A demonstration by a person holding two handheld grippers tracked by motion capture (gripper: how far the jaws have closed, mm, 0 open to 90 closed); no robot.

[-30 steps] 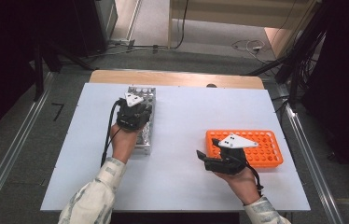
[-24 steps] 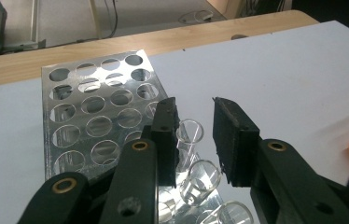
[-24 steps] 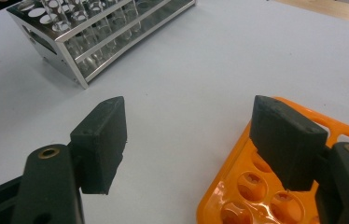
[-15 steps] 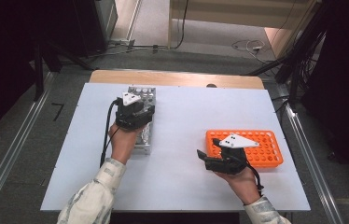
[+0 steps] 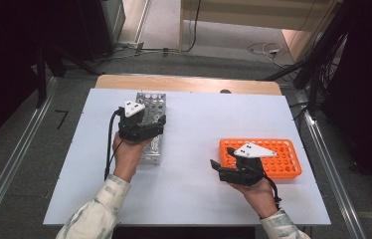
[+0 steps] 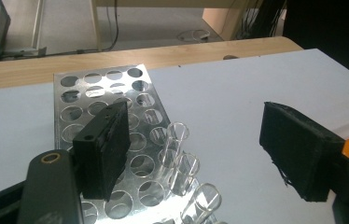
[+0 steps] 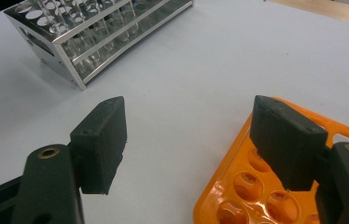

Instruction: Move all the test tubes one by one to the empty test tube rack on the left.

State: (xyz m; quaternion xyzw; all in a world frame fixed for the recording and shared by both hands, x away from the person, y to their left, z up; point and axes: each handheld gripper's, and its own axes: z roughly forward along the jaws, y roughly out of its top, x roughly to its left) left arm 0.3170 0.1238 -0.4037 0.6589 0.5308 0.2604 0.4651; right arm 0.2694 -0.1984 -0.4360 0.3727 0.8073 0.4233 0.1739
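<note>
Opened wide just now over the metal rack (image 5: 149, 130), left gripper (image 6: 196, 149), nothing between the jaws; clear glass tubes (image 6: 176, 156) standing in the rack's right-hand holes, just below. To do it well: line up on 1 tube only, straddle its rim squarely, close gently, lift straight up. Farther right, right gripper (image 7: 189, 140) parted and empty at the near-left corner of the orange rack (image 7: 256, 186).
</note>
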